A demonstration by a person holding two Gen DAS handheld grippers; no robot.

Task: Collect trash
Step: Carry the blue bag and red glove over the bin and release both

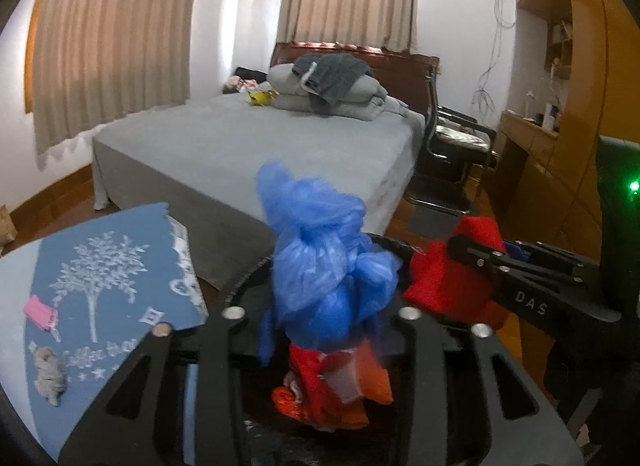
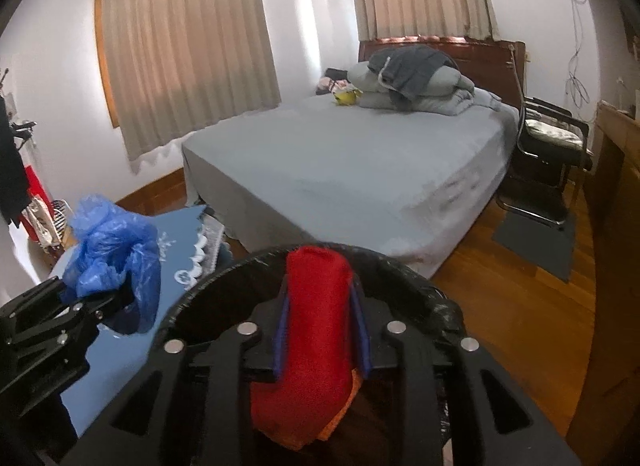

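Trash fills both sets of jaws: a crumpled blue plastic bag (image 1: 324, 262) sits between the jaws of the left gripper (image 1: 320, 330), rising above their tips, and a red cloth-like wad (image 2: 316, 330) stands upright between the blue pads (image 2: 362, 332) of the right gripper (image 2: 318, 342). Both sets of jaws are part-way apart; whether the pads press on the wad or the bag I cannot tell. Just below and beyond both jaws lies the black-lined rim of a bin (image 2: 400, 262), with red and orange scraps (image 1: 320, 398) under the left jaws. Left of the left jaws, a blue surface (image 1: 100, 266) carries a pink piece (image 1: 38, 312) and a grey crumpled lump (image 1: 50, 374). A bed (image 2: 360, 161) lies well beyond.
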